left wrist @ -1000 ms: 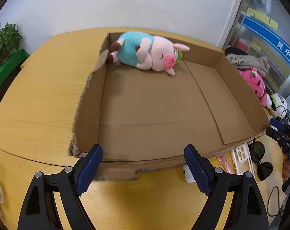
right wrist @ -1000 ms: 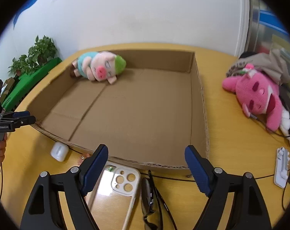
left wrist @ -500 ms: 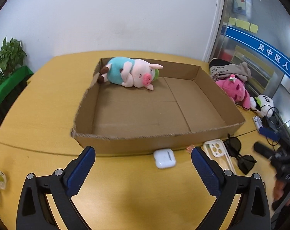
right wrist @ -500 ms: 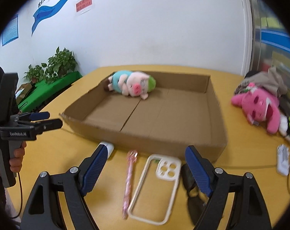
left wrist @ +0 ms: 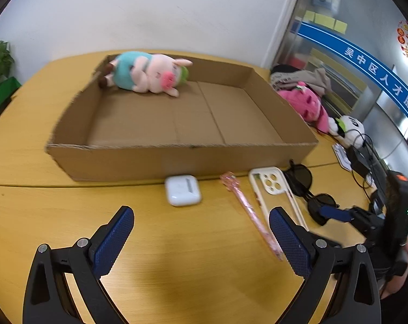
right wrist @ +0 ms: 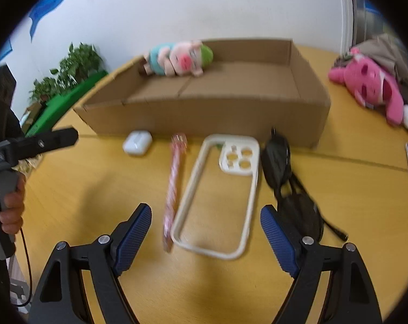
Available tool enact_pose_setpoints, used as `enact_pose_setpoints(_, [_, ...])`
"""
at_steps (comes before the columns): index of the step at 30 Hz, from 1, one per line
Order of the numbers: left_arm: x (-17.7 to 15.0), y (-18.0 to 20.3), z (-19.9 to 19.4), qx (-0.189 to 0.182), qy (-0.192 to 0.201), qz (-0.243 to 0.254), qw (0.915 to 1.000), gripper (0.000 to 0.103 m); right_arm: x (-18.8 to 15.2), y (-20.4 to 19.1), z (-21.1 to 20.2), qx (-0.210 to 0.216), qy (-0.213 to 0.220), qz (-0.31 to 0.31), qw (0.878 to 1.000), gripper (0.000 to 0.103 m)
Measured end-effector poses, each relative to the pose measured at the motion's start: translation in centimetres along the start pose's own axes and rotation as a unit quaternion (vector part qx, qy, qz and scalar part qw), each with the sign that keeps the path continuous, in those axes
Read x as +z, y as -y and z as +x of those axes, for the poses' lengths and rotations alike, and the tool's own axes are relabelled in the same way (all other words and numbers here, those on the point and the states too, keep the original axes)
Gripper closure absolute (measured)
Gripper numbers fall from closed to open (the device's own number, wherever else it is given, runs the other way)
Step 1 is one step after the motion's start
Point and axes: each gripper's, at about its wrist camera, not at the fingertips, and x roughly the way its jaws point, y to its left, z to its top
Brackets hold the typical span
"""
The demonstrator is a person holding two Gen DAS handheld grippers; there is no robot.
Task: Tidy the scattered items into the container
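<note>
A shallow cardboard box [left wrist: 177, 159] [right wrist: 204, 116] lies on the wooden table, with a pig plush [left wrist: 147, 73] [right wrist: 177, 59] in its far left corner. In front of the box lie a white earbud case [left wrist: 182, 190] [right wrist: 137, 142], a pink pen [left wrist: 251, 212] [right wrist: 174, 186], a cream phone case [left wrist: 271, 189] [right wrist: 223, 191] and black sunglasses [left wrist: 309, 191] [right wrist: 285, 178]. My left gripper [left wrist: 201, 240] is open above bare table, short of the earbud case. My right gripper [right wrist: 205, 239] is open, with the near end of the phone case between its fingers, untouched.
A pink plush [left wrist: 309, 105] [right wrist: 371, 89] and a grey garment [left wrist: 301, 77] lie right of the box, with a white-and-black toy [left wrist: 349, 129] and cables. Potted plants [right wrist: 69, 73] stand at the left. A person's hand [right wrist: 12, 210] holds the left gripper's handle.
Both grippers have drawn back from over the box to the table in front of it. The earbud case, pen, phone case and sunglasses have come into full view. The left jaws widened.
</note>
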Motion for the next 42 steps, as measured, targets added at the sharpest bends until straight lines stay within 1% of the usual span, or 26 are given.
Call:
enact_pose_setpoints(4, [-0.3, 1.3, 1.2, -0.017, -0.016, 0.005, 0.9997, 0.001, -0.7, 0.4, 1.2, -0.012, -0.022, 0.000, 1.000, 0.020])
enact_pose_setpoints(8, [-0.7, 2.2, 2.6, -0.028, -0.033, 0.010, 0.9990, 0.001, -1.1, 1.3, 2.8, -0.025, -0.044, 0.014, 0.999, 0.019])
enact_pose_setpoints(11, [-0.6, 2.8, 3.3, -0.036, -0.040, 0.010, 0.9985, 0.001, -0.6, 0.9, 3.4, -0.032, -0.048, 0.002, 0.998, 0.019])
enact_pose_setpoints(13, [-0.5, 3.1, 3.4, -0.038, -0.040, 0.013, 0.9984, 0.001, -0.1, 0.7, 3.8, -0.034, -0.047, 0.001, 0.998, 0.020])
enact_pose_setpoints(15, [-0.4, 3.2, 3.5, -0.040, -0.041, 0.013, 0.9983, 0.001, 0.3, 0.3, 4.3, -0.050, -0.043, -0.009, 0.998, 0.030])
enact_pose_setpoints(16, [-0.4, 3.1, 3.6, -0.041, -0.042, 0.013, 0.9982, 0.001, 0.4, -0.1, 4.5, -0.067, -0.040, -0.026, 0.997, 0.042])
enact_pose_setpoints(18, [-0.4, 3.0, 3.8, -0.041, -0.046, 0.011, 0.9981, 0.002, 0.3, -0.6, 4.5, -0.066, -0.038, -0.035, 0.996, 0.046])
enact_pose_setpoints(21, [-0.6, 3.0, 4.0, -0.043, -0.049, 0.009, 0.9978, 0.002, -0.1, -0.4, 4.1, -0.064, -0.031, -0.040, 0.997, 0.057])
enact_pose_setpoints(23, [-0.6, 3.0, 4.2, -0.048, -0.053, 0.008, 0.9974, 0.002, -0.4, 0.3, 3.6, -0.062, -0.024, -0.034, 0.997, 0.072])
enact_pose_setpoints(25, [-0.5, 3.0, 4.7, -0.053, -0.058, 0.003, 0.9969, 0.003, -0.5, 1.0, 3.3, -0.056, -0.024, -0.026, 0.998, 0.079])
enact_pose_setpoints(27, [-0.4, 3.2, 4.9, -0.059, -0.061, 0.001, 0.9964, 0.003, -0.5, 1.3, 3.0, -0.049, -0.029, -0.026, 0.998, 0.081])
enact_pose_setpoints(29, [-0.3, 3.7, 5.1, -0.066, -0.063, 0.003, 0.9958, 0.003, -0.3, 1.4, 3.1, -0.045, -0.032, -0.022, 0.998, 0.079])
enact_pose_setpoints(30, [-0.4, 3.8, 5.2, -0.066, -0.064, 0.005, 0.9957, 0.003, -0.3, 1.4, 3.2, -0.043, -0.032, -0.018, 0.998, 0.077])
enact_pose_setpoints(31, [-0.4, 3.9, 5.2, -0.066, -0.065, 0.006, 0.9956, 0.003, -0.1, 1.3, 3.3, -0.038, -0.032, -0.013, 0.999, 0.062])
enact_pose_setpoints(32, [-0.5, 4.0, 5.2, -0.066, -0.066, 0.007, 0.9957, 0.003, 0.0, 1.1, 3.5, -0.032, -0.033, -0.009, 0.999, 0.037])
enact_pose_setpoints(33, [-0.5, 3.9, 5.1, -0.065, -0.065, 0.006, 0.9958, 0.003, 0.0, 0.8, 3.7, -0.029, -0.036, -0.008, 0.999, 0.026])
enact_pose_setpoints(34, [-0.6, 3.7, 5.0, -0.063, -0.064, 0.005, 0.9959, 0.003, 0.0, 0.3, 3.9, -0.026, -0.037, -0.011, 0.999, 0.022])
enact_pose_setpoints(37, [-0.5, 2.8, 4.7, -0.053, -0.061, -0.003, 0.9968, 0.003, 0.1, -1.1, 4.7, -0.040, -0.034, -0.035, 0.998, 0.022])
enact_pose_setpoints(39, [-0.5, 2.2, 4.6, -0.048, -0.059, -0.011, 0.9970, 0.003, 0.4, -1.8, 5.3, -0.047, -0.035, -0.046, 0.997, 0.020])
enact_pose_setpoints(42, [-0.5, 1.7, 4.4, -0.046, -0.057, -0.013, 0.9972, 0.003, 0.7, -2.5, 5.8, -0.051, -0.037, -0.059, 0.996, 0.022])
